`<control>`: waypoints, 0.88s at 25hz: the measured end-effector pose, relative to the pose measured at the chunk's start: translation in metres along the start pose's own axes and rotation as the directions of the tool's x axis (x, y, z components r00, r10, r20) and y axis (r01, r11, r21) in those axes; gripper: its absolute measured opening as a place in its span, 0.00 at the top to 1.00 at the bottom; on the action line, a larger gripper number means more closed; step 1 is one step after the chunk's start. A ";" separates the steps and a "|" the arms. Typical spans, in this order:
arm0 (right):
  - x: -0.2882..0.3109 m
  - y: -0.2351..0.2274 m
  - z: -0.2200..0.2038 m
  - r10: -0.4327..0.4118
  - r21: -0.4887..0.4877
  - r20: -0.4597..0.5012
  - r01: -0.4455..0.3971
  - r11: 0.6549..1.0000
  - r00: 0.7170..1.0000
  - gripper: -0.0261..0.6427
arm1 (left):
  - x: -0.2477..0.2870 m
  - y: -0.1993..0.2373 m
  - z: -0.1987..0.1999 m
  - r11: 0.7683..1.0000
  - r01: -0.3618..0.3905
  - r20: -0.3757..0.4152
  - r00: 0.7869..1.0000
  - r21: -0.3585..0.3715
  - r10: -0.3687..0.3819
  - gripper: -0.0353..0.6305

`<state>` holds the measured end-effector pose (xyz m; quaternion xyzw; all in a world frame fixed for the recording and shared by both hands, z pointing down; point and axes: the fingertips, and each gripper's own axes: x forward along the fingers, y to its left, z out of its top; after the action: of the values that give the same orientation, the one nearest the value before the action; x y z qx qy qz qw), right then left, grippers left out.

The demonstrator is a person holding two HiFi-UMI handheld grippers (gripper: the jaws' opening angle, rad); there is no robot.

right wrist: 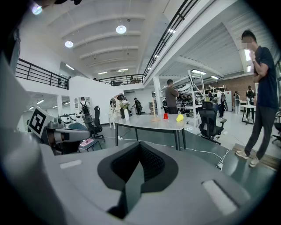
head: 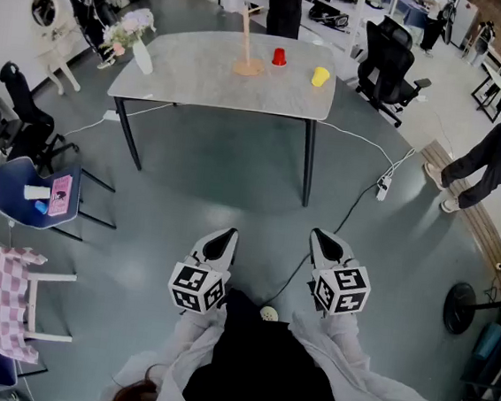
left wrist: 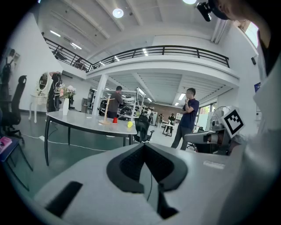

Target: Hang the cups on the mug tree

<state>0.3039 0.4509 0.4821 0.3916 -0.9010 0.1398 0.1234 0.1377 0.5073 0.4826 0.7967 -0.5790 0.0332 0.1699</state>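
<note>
- Step in hand, as I read it: approach. Nothing is picked yet, and the person stands well back from the desk (head: 201,79), which sits in the upper middle of the head view.
- Left hand-held gripper (head: 226,235): jaws together, nothing between them. It is held low by the body at lower centre.
- Right hand-held gripper (head: 322,237): same, jaws closed and empty, just right of the left one.
- Mug tree (head: 246,43): upright wooden pole on a round base, on the far half of the desk.
- Red cup (head: 279,57): just right of the tree base, apart from it, looks upright.
- Yellow cup (head: 320,76): further right, near the desk's right edge. It may be tipped, too small to be sure.
- Handle directions can't be read from here, so check them once close.
- Route: a cable runs across the floor from the power strip (head: 382,188) at right toward the feet. Step over it and come in at the near long edge of the desk.
- Open the jaws before reaching, not over the cups.
- Suggest the red cup first with the right hand-held gripper, since it has the shortest carry to the pole.
- Grip the cup by the wall opposite the handle, so the handle stays free to go over a peg.
- The tree looks light, so brace its base with the left one if it rocks.
- Vase of flowers (head: 141,53) at the desk's left end is clear of the work, keep the left elbow off it.
</note>
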 end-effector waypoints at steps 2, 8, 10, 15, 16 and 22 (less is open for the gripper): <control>-0.002 -0.003 0.001 0.001 0.009 0.016 -0.001 1.000 1.000 0.95 | 0.002 -0.002 0.001 1.000 -0.002 0.002 1.000 0.009 0.001 0.95; -0.006 -0.006 -0.005 -0.016 0.025 0.027 0.015 1.000 1.000 0.95 | -0.006 -0.004 -0.009 1.000 -0.015 -0.006 1.000 0.001 0.015 0.95; -0.008 -0.005 -0.006 -0.018 0.019 0.027 0.017 1.000 0.999 0.95 | -0.008 -0.003 -0.010 1.000 -0.013 -0.010 1.000 -0.005 0.013 0.95; -0.014 -0.015 -0.005 -0.037 0.036 0.032 0.036 0.999 0.999 0.95 | -0.002 -0.008 -0.009 1.000 -0.016 -0.011 1.000 0.007 0.016 0.95; -0.014 -0.018 -0.005 -0.041 0.044 0.037 0.039 0.998 0.998 0.95 | -0.001 -0.010 -0.009 1.000 -0.015 -0.012 1.000 0.010 0.015 0.95; 0.014 -0.019 0.004 -0.013 0.057 0.066 0.009 0.998 0.998 0.73 | 0.012 0.007 -0.009 1.000 -0.023 -0.016 1.000 -0.002 0.023 0.95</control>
<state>0.3082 0.4281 0.4863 0.4043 -0.8981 0.1517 0.0830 0.1366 0.4978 0.4959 0.7897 -0.5867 0.0409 0.1748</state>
